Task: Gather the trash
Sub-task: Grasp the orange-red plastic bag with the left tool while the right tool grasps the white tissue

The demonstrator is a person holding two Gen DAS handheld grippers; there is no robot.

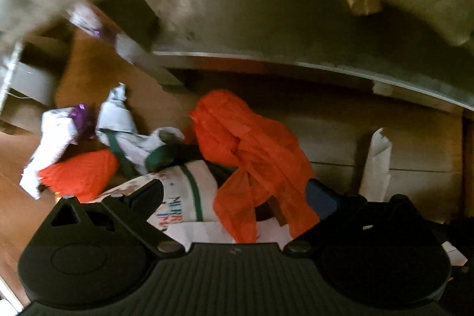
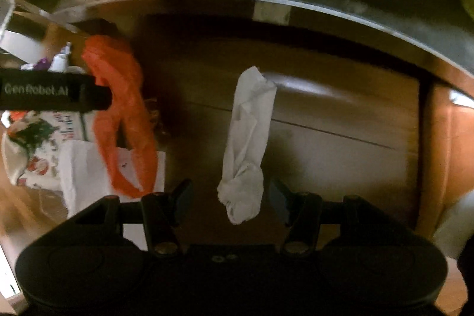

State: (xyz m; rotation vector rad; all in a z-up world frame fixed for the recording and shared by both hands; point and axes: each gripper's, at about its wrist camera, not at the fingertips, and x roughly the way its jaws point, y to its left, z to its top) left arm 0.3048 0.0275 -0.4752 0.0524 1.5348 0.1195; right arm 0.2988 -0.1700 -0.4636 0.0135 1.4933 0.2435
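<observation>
Right gripper point(image 2: 230, 199) jaws wide, nothing pinched; crumpled white paper point(image 2: 247, 144) lies on the wood floor point(image 2: 340, 120) between the tips and beyond, no pad touching; left gripper point(image 1: 234, 197) jaws wide too, over the pile, gripping nothing; only the left view shows the purple-and-white wad point(image 1: 63, 128), small red-orange ball point(image 1: 78, 172), green-banded paper point(image 1: 130, 144); both views show the big orange tissue point(image 1: 251, 156), printed holiday wrap point(image 1: 183, 206) and flat white sheet point(image 2: 86, 171); right view catches the left gripper's side, far left; grey curved rim point(image 2: 326, 8) far; container unclear.
</observation>
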